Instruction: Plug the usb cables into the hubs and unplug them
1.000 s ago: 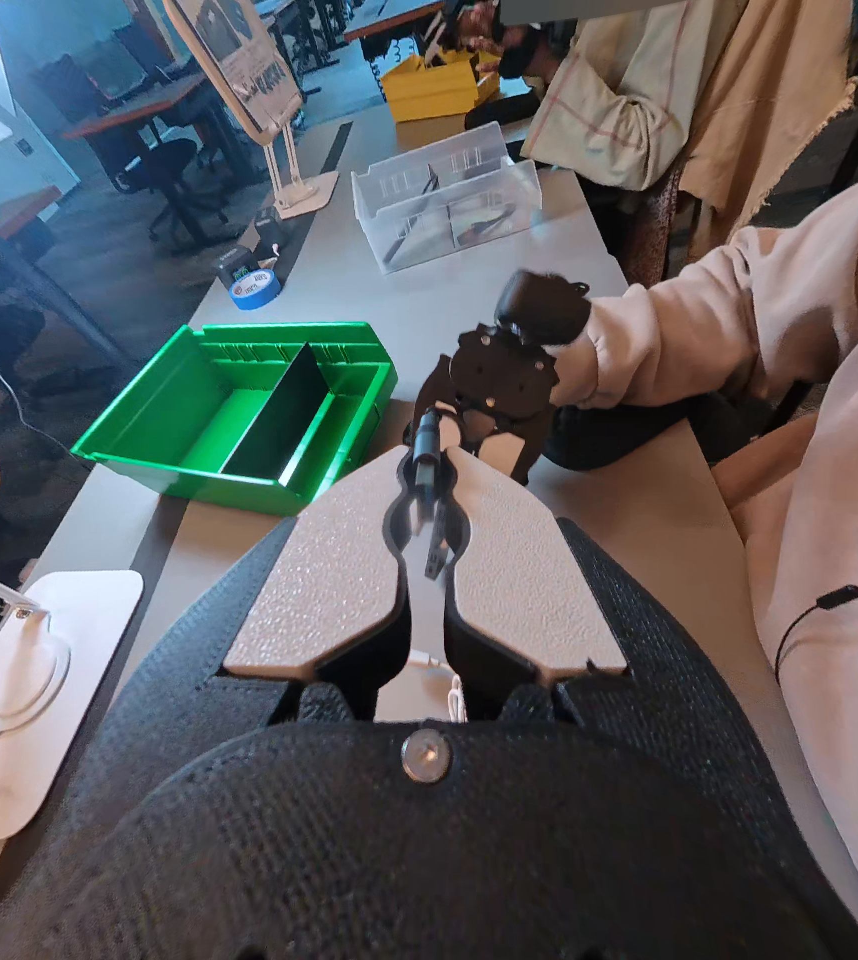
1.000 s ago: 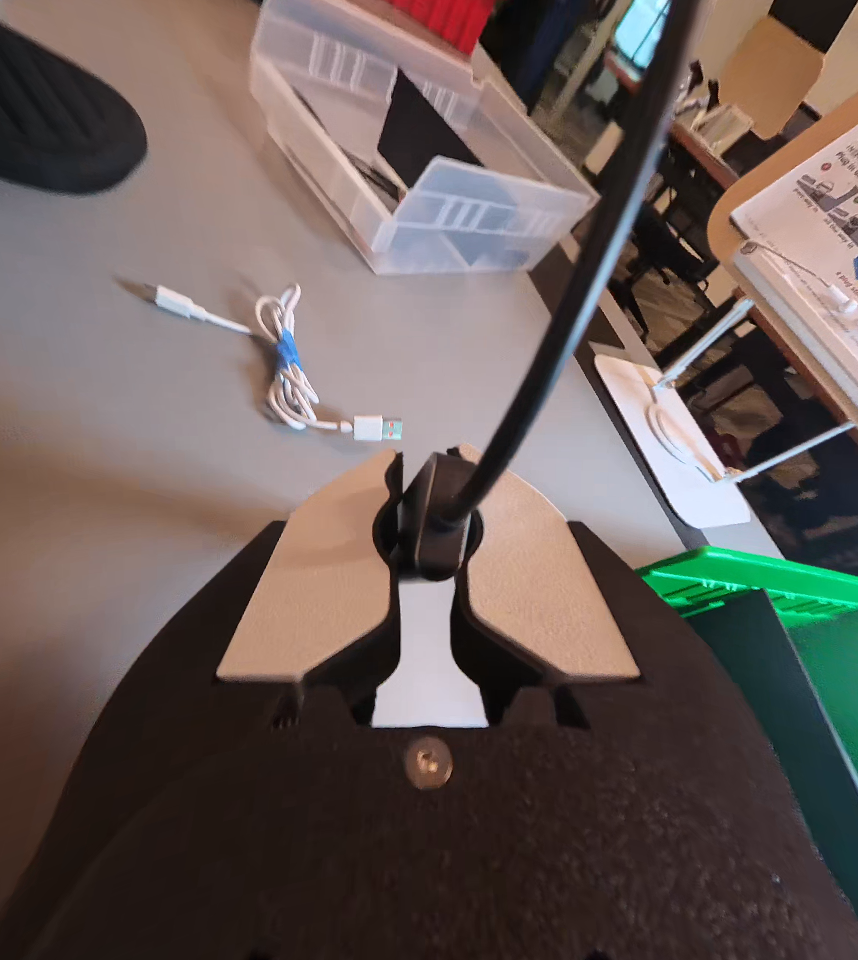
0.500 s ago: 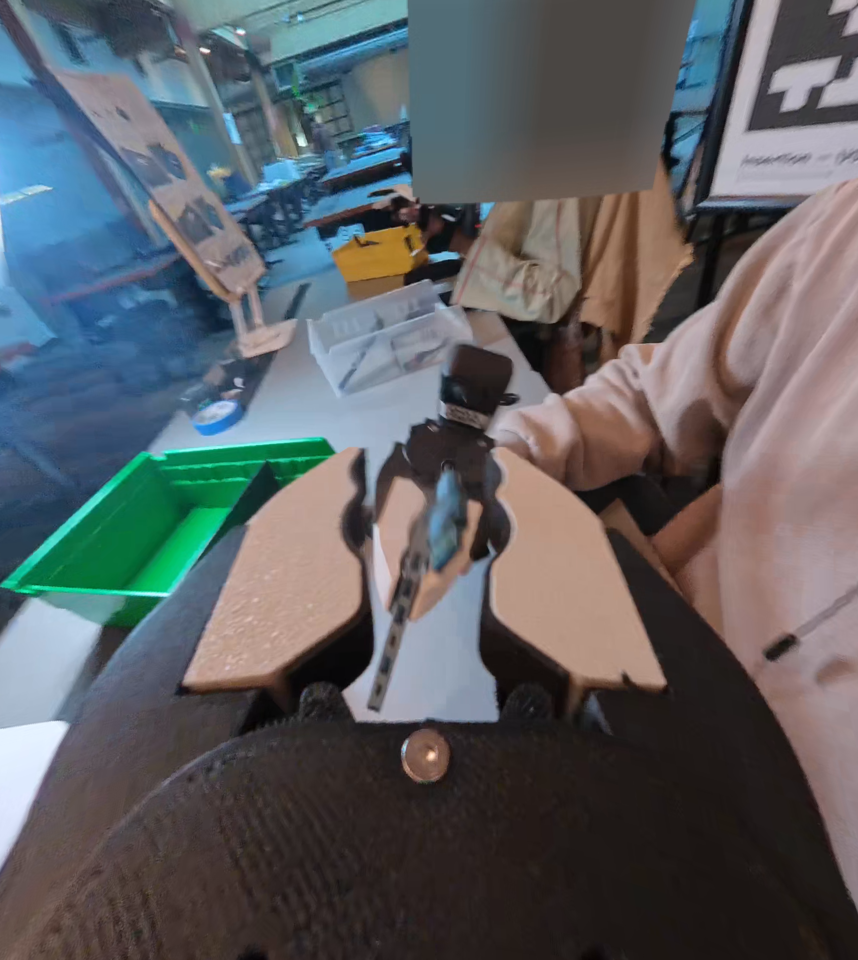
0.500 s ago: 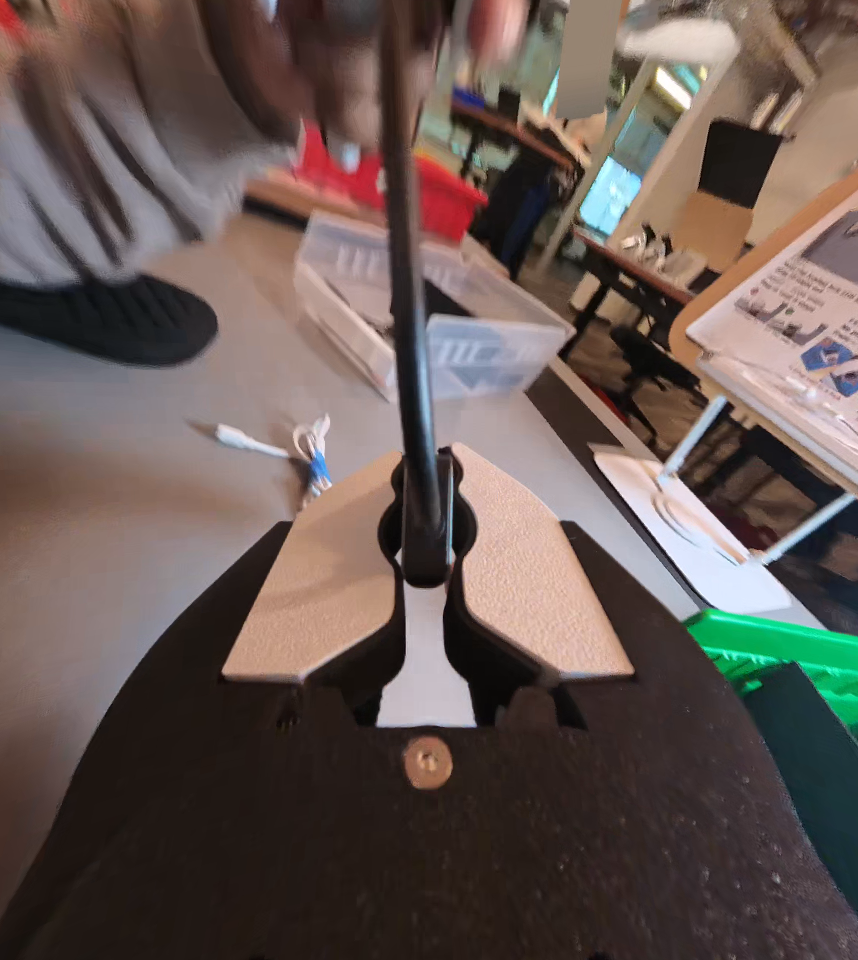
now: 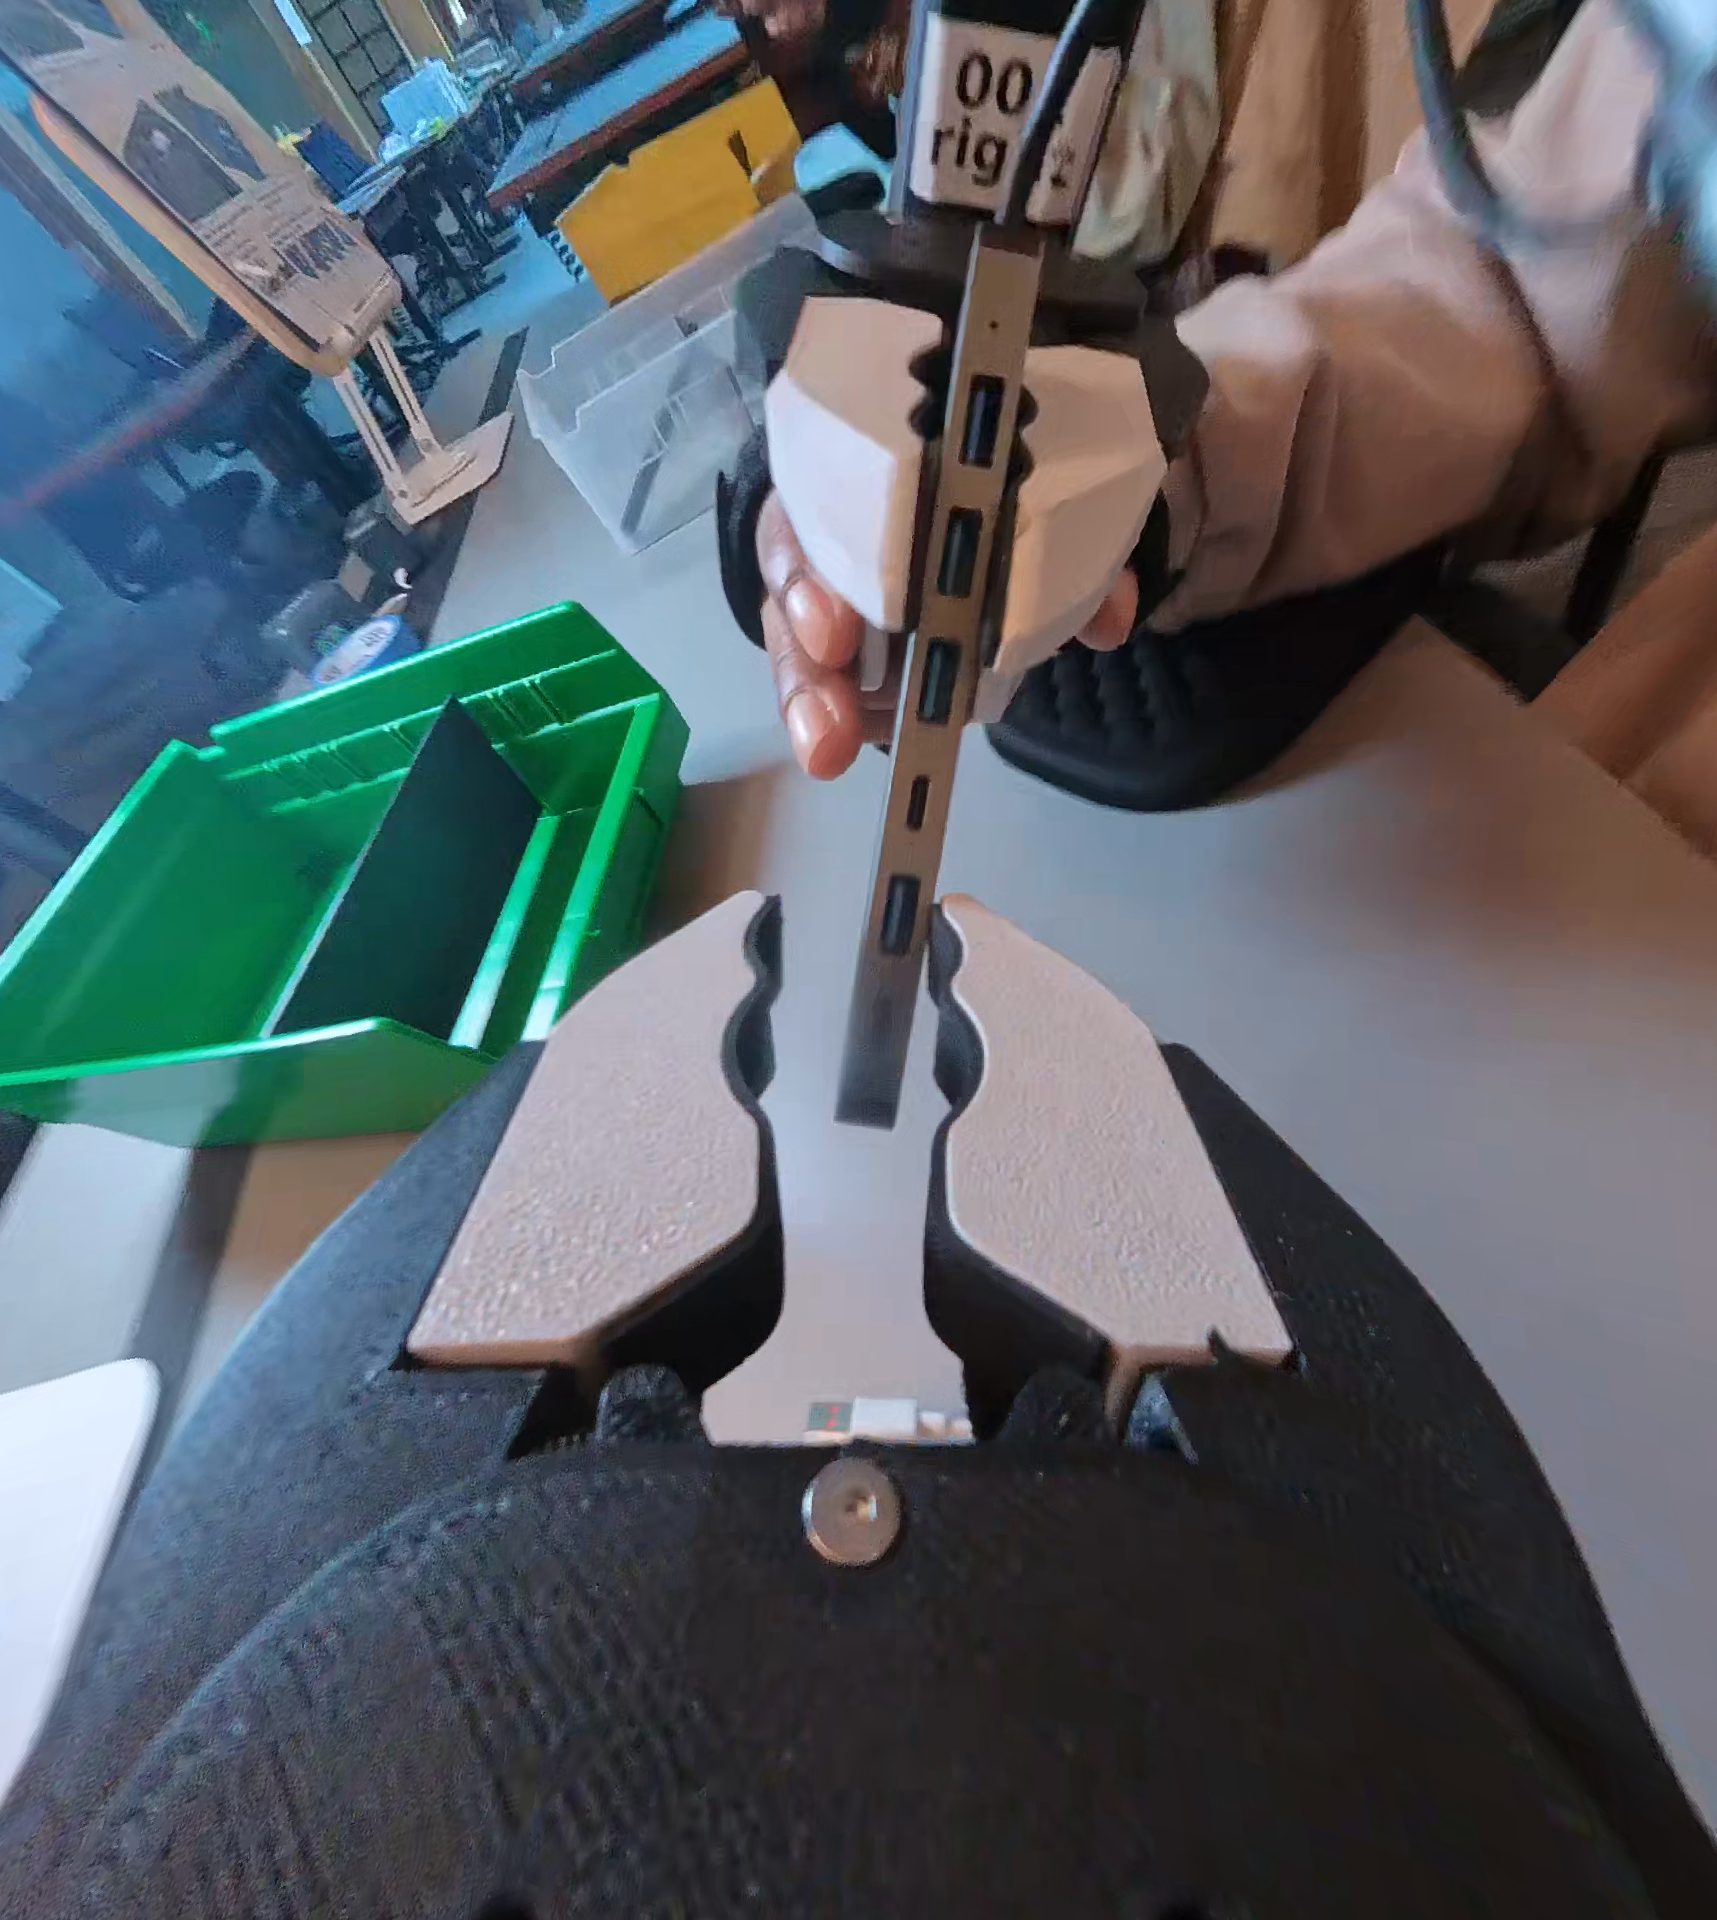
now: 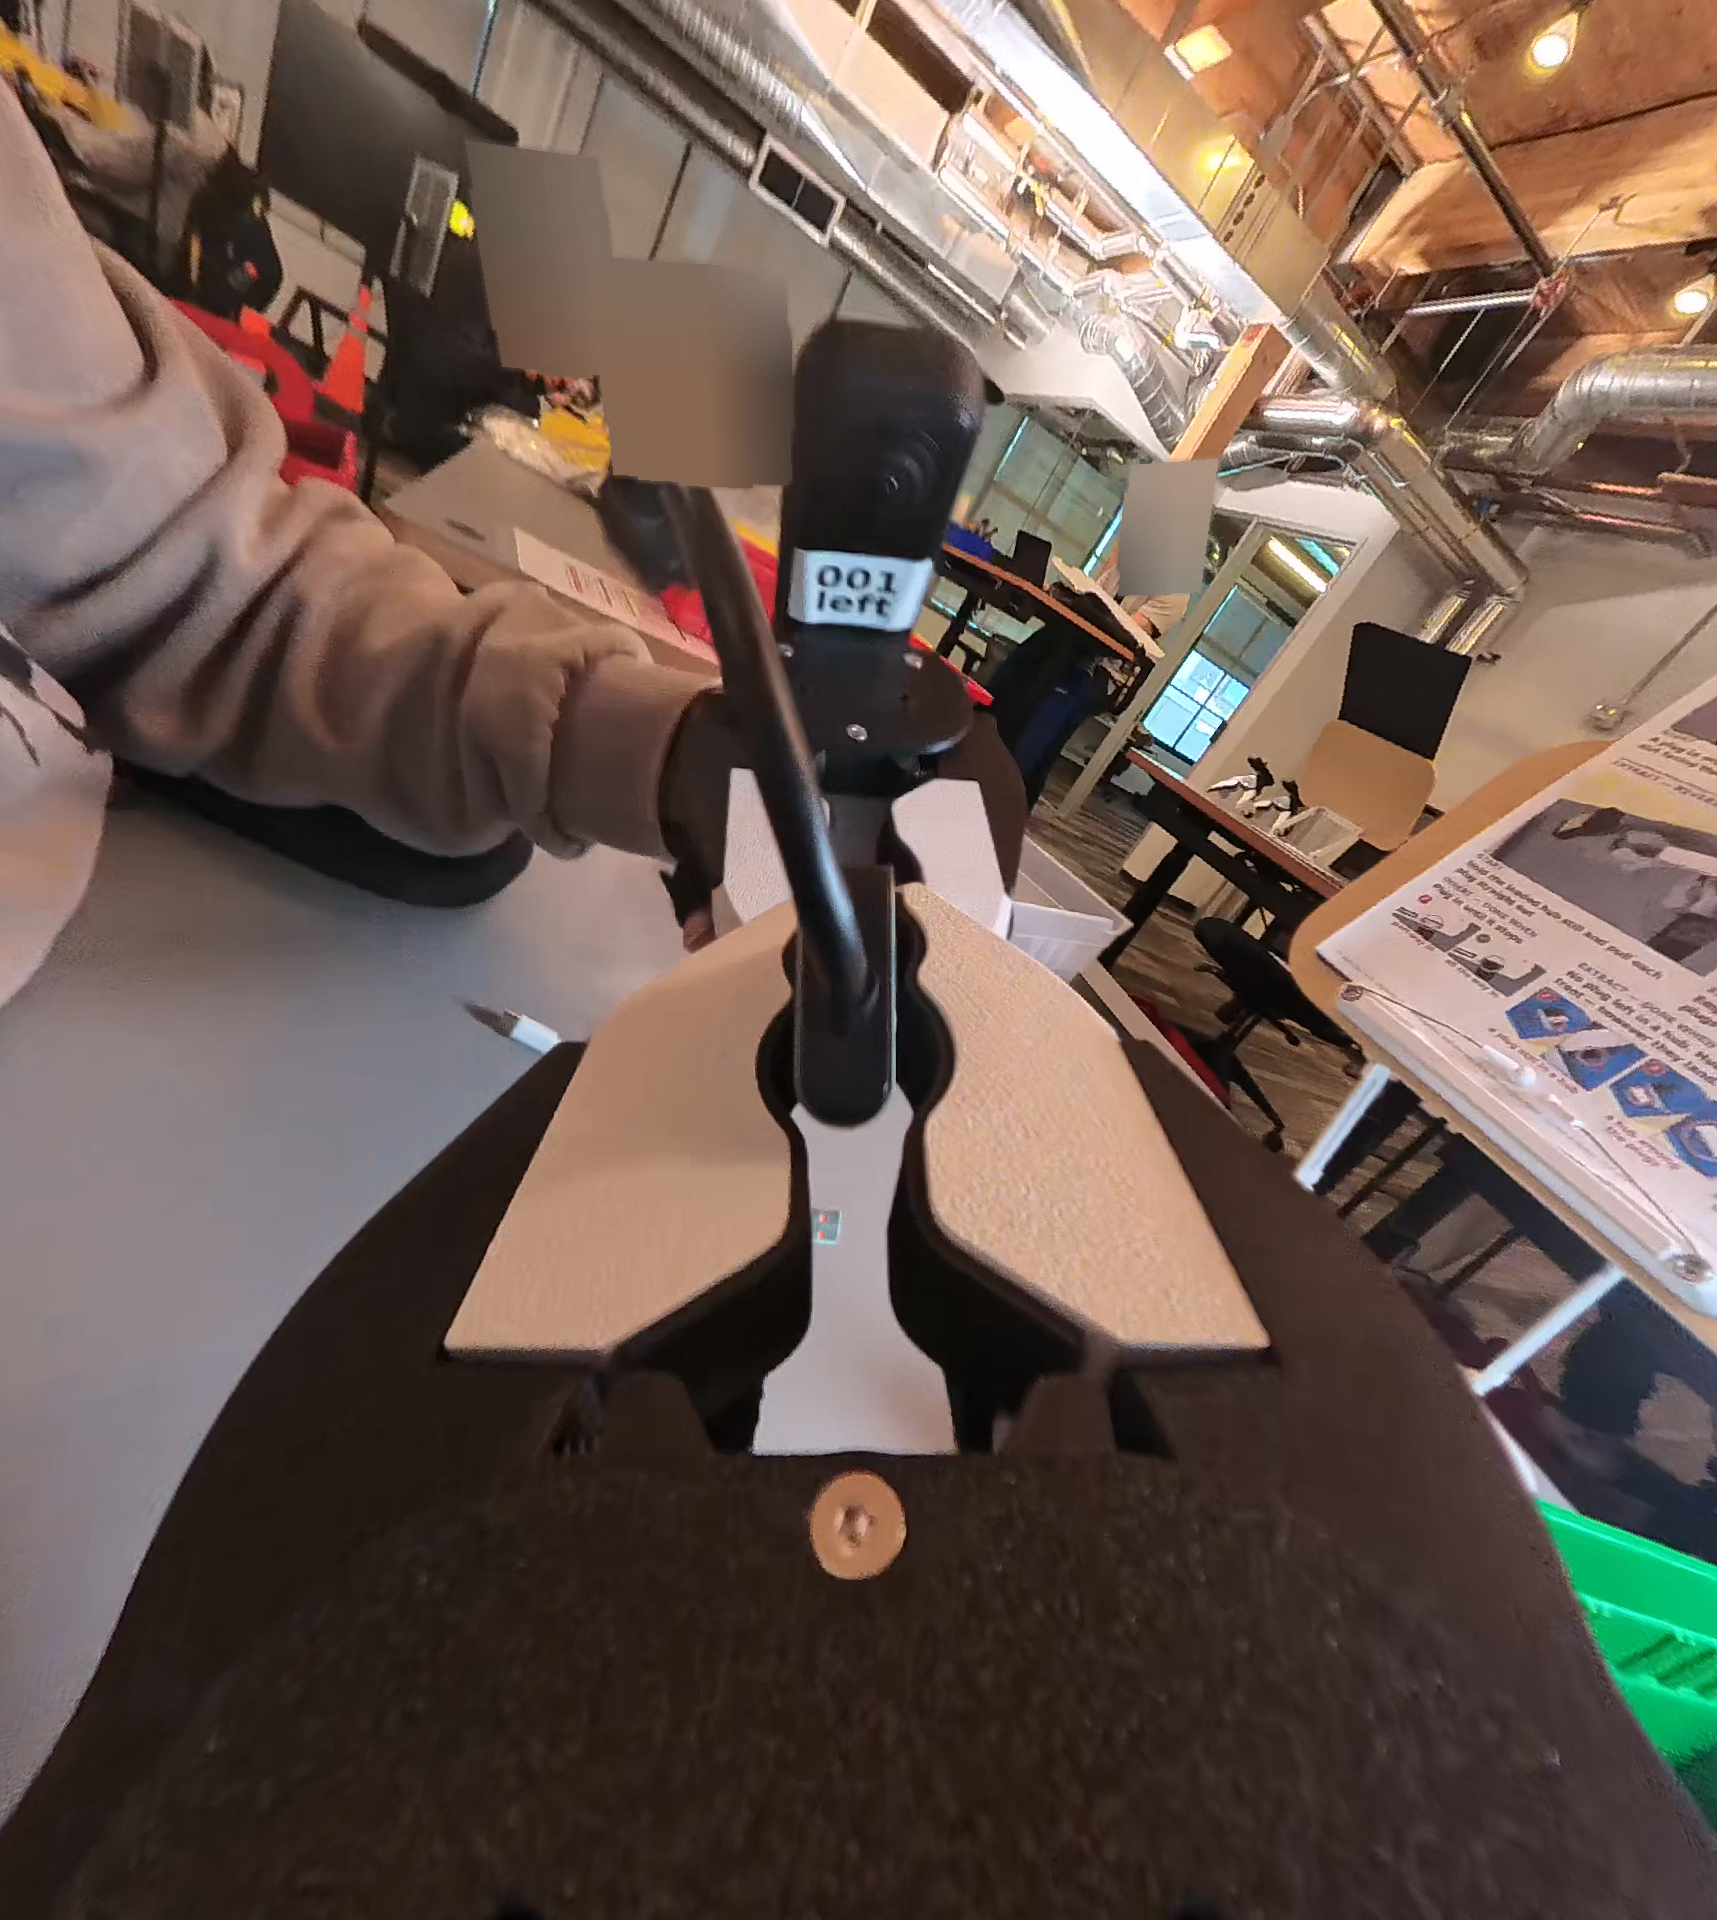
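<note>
A slim grey USB hub (image 5: pixel 937 727) with several ports on its edge hangs upright in the left wrist view. My right gripper (image 5: pixel 953 520) is shut on its upper half. The hub's lower end sits between the fingers of my left gripper (image 5: pixel 854 925), which is open; the hub is close to or touching the right-hand finger. In the right wrist view my right gripper (image 6: pixel 854 935) clamps the hub's dark end (image 6: pixel 838 1081), and its black cable (image 6: pixel 760 665) curves up and left. The left gripper (image 6: pixel 859 862) faces it just beyond. A white USB cable's plug (image 6: pixel 521 1029) lies on the table.
A green bin (image 5: pixel 210 935) with a black divider stands left on the grey table (image 5: pixel 1353 987). A clear plastic bin (image 5: pixel 646 436) stands farther back. An instruction board on a stand (image 6: pixel 1612 987) is to the right. A person's sleeves and hands hold both grippers. Some 5 centimetres of space lies between my two pairs of fingers.
My left gripper has opened and let go of the hub. My right gripper, still shut on the hub, has swung up and come closer, so the hub now hangs between the left fingers.
</note>
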`<state>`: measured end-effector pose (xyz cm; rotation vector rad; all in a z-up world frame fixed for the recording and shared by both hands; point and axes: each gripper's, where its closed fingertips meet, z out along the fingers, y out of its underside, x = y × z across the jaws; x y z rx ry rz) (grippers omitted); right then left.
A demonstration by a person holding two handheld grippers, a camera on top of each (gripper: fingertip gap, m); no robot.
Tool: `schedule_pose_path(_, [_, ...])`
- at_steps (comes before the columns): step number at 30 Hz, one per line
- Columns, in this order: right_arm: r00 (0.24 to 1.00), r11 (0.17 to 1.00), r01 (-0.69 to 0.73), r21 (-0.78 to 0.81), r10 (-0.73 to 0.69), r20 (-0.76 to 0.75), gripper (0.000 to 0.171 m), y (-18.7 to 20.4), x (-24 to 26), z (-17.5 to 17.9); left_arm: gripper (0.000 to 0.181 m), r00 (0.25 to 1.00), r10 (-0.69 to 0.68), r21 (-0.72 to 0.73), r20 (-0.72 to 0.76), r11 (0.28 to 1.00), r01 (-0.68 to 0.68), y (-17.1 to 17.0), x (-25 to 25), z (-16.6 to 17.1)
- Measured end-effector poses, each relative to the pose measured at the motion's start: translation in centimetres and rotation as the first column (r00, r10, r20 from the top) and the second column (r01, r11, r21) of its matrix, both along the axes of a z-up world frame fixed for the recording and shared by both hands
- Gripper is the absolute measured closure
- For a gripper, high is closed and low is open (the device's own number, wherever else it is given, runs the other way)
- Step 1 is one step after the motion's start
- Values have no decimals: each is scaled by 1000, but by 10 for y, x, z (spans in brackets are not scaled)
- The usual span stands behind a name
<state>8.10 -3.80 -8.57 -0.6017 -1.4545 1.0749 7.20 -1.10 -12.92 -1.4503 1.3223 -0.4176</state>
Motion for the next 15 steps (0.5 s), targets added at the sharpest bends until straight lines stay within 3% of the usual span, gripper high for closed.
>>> schedule_pose_path(2, [1000,999,19,45,-20,12,160,0,-2,-5,169,992,23,96,-125,995,-11,1,1,-9])
schedule_pose_path(8, [971,933,206,295,-233,60,158,16,-11,-26,170,962,98,328,-256,944,-9,9,-16,-8])
schedule_pose_path(15, [951,892,241,382,-295,90,152,22,-18,-43,170,954,78,349,-290,937,29,9,-20,-19])
